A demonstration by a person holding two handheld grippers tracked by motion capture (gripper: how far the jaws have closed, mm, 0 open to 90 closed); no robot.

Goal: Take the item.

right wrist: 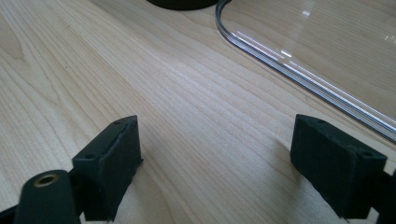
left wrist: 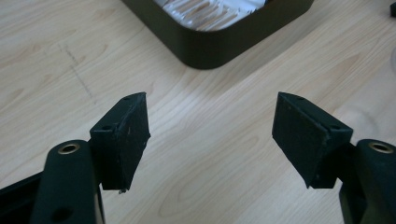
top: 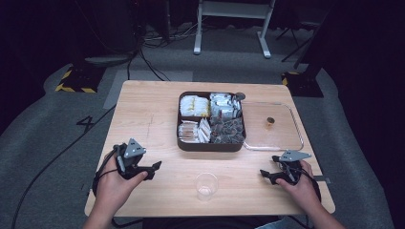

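Light wooden surface (top: 153,114), carrying a dark brown compartment tray (top: 211,145) at centre, divided in four: yellow-and-white packets (top: 194,105) at far left, silver-white sachets (top: 224,106) at far right, pale stick packets (top: 193,131) at near left, dark brownish wrapped pieces (top: 228,130) at near right. Clear plastic lid (top: 286,138) lying flat on the surface just beside the tray's right edge, a small brown round item (top: 270,121) resting on it. Clear plastic cup (top: 206,185) upright near the front edge, between the two grippers and apart from both, nearer the person than the tray. Left gripper (top: 154,170), held in the person's left hand (top: 113,183), low over the surface to the cup's left, jaws pointing right toward the cup; in the left gripper view the left gripper (left wrist: 212,140) has its jaws spread wide with nothing between them, bare wood beneath and the tray's rounded near corner ahead. Right gripper (top: 266,175), held in the right hand (top: 301,188), to the cup's right, jaws pointing left; in the right gripper view the right gripper (right wrist: 215,158) is likewise wide apart and holding nothing, with the lid's curved rim (right wrist: 280,58) ahead and to the right, not touched.
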